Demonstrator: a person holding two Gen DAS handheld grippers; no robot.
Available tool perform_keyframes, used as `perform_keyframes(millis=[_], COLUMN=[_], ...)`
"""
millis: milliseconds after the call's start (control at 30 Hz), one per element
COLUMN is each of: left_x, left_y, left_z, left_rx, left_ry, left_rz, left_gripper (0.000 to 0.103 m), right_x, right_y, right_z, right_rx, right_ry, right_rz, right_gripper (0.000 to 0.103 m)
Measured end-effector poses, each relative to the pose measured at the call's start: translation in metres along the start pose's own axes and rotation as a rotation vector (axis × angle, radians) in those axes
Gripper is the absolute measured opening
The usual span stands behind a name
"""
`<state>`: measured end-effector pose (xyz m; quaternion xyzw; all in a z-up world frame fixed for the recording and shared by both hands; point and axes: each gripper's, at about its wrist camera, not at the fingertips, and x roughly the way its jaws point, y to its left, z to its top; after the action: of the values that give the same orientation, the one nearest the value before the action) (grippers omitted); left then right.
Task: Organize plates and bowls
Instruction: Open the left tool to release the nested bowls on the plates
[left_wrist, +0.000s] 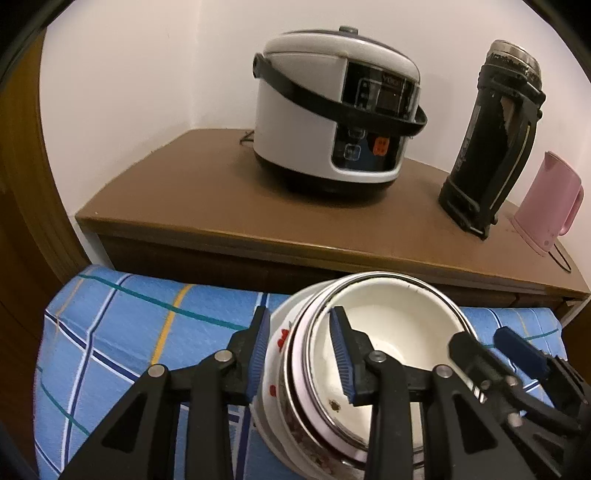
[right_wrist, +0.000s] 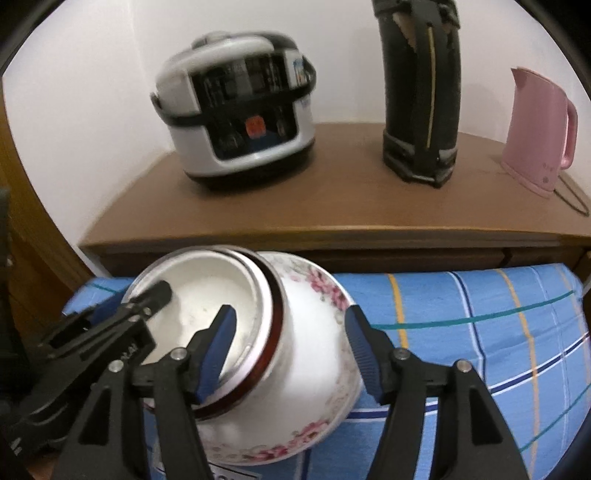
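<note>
Centrally, low in both frames, a nested bowl stack (right_wrist: 295, 354) sits over a blue checked cloth (right_wrist: 480, 332). Ceramic and metal rims look rigid, slippery, chippable and probably heavy together. Left gripper (left_wrist: 301, 356) straddles 1 side wall, right gripper (right_wrist: 291, 350) the opposite wall; neither pad pair visibly presses, so I cannot tell their grip.

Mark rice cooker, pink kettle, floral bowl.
rice cooker (left_wrist: 306, 122): left wrist view, white side wall.
pink kettle (right_wrist: 535, 129): right wrist view, body.
floral bowl (right_wrist: 314, 350): right wrist view, outer wall.
</note>
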<state>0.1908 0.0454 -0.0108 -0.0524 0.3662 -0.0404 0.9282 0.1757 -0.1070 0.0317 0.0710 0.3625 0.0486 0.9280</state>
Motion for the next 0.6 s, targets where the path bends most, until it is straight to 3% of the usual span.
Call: perform_keyframes(millis=[100,267,400,600], left_x=[-0.009,-0.021,-0.034,-0.043], left_y=[0.001,0.002,-0.004,-0.010], left_z=[-0.005,-0.013,-0.018,-0.030], left_rx=[0.006,0.014,0.043,0.076], left_ry=[-0.054,-0.112,-0.144,-0.129], left_rz=[0.019,0.036,0.049,0.080], left_gripper=[0.050,0.050,0.050,0.050], right_x=[-0.007,-0.020,-0.031,-0.041], right_y=[0.000,-0.006,-0.005,-0.010], right_z=[-0.004,-0.014,-0.023,-0.032], right_rx=[0.027,0.079,0.078,0.098], right_ry=[-0.049,-0.130,-0.176,-0.194], right_rz=[0.021,0.066,0.075,0.079], right_gripper=[0.063,0.063,0.071,0.074])
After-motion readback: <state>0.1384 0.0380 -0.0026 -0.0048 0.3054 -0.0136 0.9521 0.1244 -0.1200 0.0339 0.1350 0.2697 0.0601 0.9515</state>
